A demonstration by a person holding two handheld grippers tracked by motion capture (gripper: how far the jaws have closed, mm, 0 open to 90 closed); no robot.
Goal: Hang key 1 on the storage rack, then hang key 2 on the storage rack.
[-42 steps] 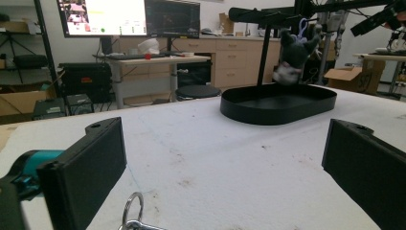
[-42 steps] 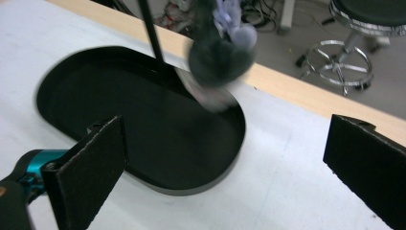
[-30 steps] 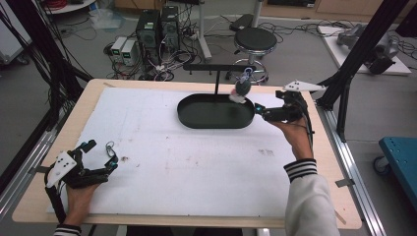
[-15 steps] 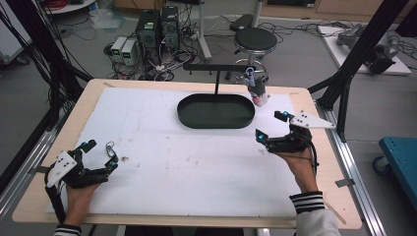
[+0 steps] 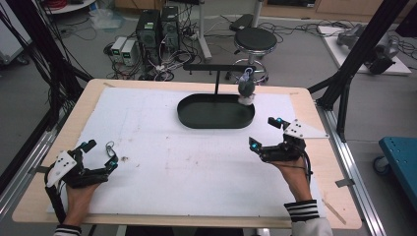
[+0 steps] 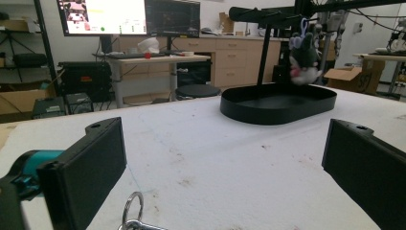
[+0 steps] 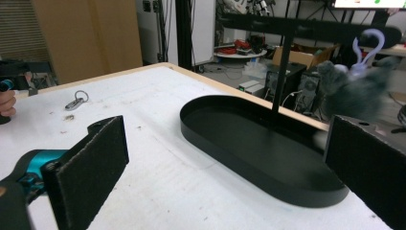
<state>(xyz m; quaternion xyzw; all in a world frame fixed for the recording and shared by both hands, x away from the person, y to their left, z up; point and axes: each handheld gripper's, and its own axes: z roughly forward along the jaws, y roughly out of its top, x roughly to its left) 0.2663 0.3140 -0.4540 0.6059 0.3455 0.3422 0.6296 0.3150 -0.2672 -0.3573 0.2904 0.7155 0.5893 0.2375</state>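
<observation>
A grey plush keychain (image 5: 246, 89) hangs by its pale loop from the right end of a black bar (image 5: 219, 67) over a black oval tray (image 5: 194, 114). It looks blurred in the right gripper view (image 7: 353, 92). My right gripper (image 5: 264, 133) is open and empty, held in front of and to the right of the tray. My left gripper (image 5: 102, 155) rests open at the front left. A small metal key ring (image 5: 109, 146) lies on the sheet close to its fingertips, and low between the jaws in the left gripper view (image 6: 133, 214).
A white sheet (image 5: 157, 162) covers the wooden table (image 5: 322, 152). The tray (image 6: 277, 103) and its post stand at the far middle. A stool (image 5: 254, 39), computers (image 5: 157, 24) and cables sit on the floor behind. Black frame legs (image 5: 354, 64) rise at the right.
My right gripper has let go of the plush at the bar and drawn back toward the front right, open. The plush now hangs from the bar. The left gripper has stayed put.
</observation>
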